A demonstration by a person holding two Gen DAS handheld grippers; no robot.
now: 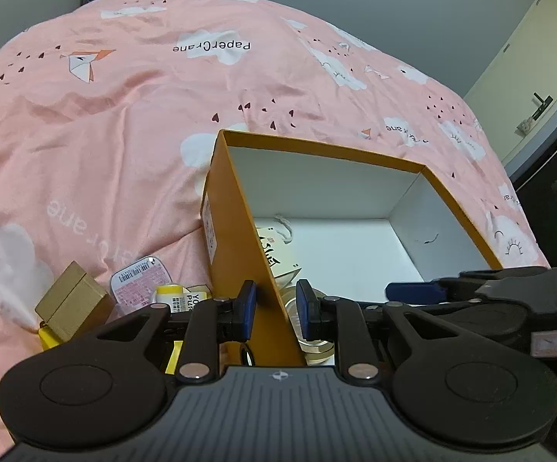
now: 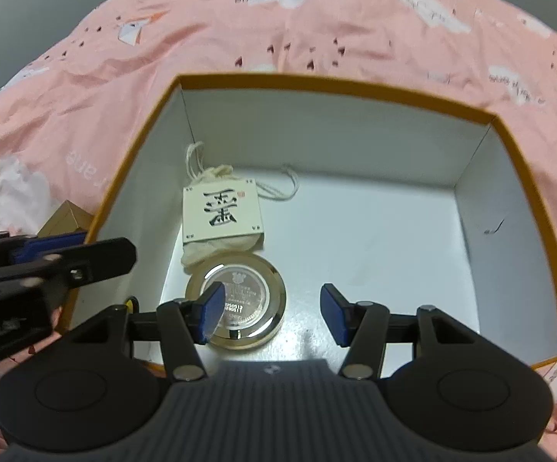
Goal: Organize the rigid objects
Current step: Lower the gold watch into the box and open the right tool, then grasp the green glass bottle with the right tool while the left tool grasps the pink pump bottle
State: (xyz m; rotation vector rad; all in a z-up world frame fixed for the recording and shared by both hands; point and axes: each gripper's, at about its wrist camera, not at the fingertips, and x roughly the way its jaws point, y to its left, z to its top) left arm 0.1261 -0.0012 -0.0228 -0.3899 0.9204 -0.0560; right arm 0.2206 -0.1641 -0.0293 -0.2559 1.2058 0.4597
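1. The left gripper (image 1: 275, 310) is clamped on the near left wall of the orange box (image 1: 240, 208), which blocks its view inside.
2. The right gripper (image 2: 272, 313) hangs open and empty above the round tin (image 2: 240, 300) at the box's near left corner.
3. Beyond the tin lies a white pouch (image 2: 222, 211).
4. Outside the left wall on the pink bedspread (image 1: 105, 123): a brown carton (image 1: 72, 302) and a pink packet (image 1: 139, 285).

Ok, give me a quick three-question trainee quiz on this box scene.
1. True or false: the right gripper is shut on the round silver tin.
2. What does the left gripper clamp? A: the orange box wall. B: the brown carton. C: the bedspread.
3. What lies in the box next to the tin?

Key: 1 false, it is open. 2 A. 3 a white calligraphy box on a cloth pouch.
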